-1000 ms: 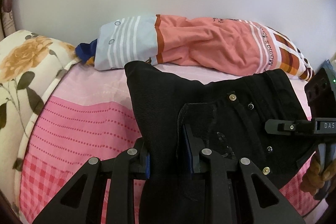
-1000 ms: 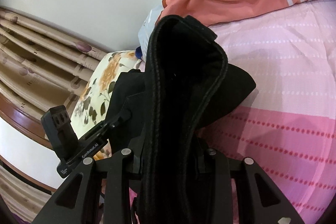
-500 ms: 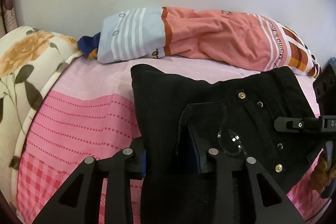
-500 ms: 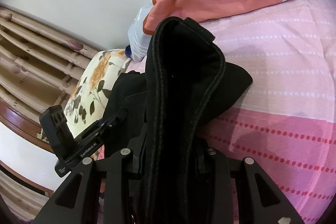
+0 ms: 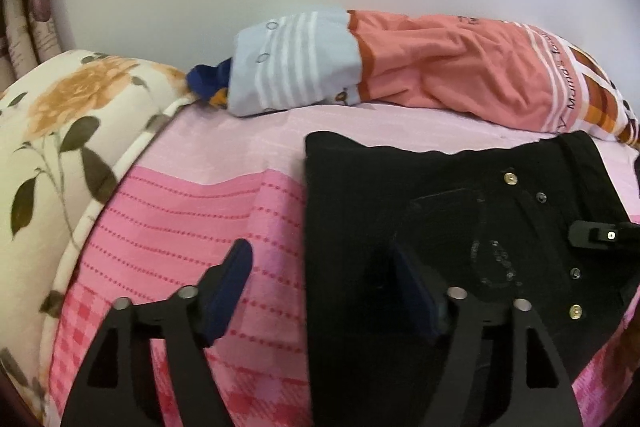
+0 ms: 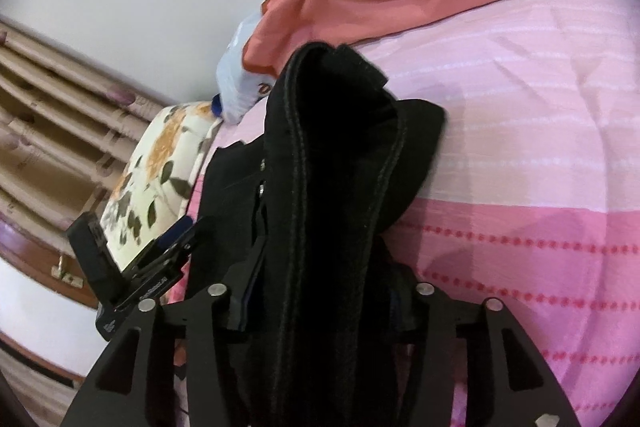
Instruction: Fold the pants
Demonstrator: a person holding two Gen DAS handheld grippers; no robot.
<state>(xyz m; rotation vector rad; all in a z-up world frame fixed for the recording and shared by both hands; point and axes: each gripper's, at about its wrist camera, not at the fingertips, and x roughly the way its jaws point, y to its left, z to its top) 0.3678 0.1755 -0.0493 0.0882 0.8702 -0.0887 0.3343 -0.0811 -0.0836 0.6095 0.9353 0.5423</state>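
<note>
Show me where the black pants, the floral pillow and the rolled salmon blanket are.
black pants (image 5: 460, 187): left wrist view, upper panel near the waistband.
floral pillow (image 5: 68, 115): left wrist view, orange flower print.
rolled salmon blanket (image 5: 448, 67): left wrist view, salmon middle section.

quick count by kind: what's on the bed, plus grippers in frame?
Black pants: 1
Rolled peach and blue striped bedding: 1
Floral pillow: 1
Pink bedsheet: 1
Grippers: 2, the left gripper and the right gripper, both with jaws opening and pants fabric between them
Total: 6
</note>
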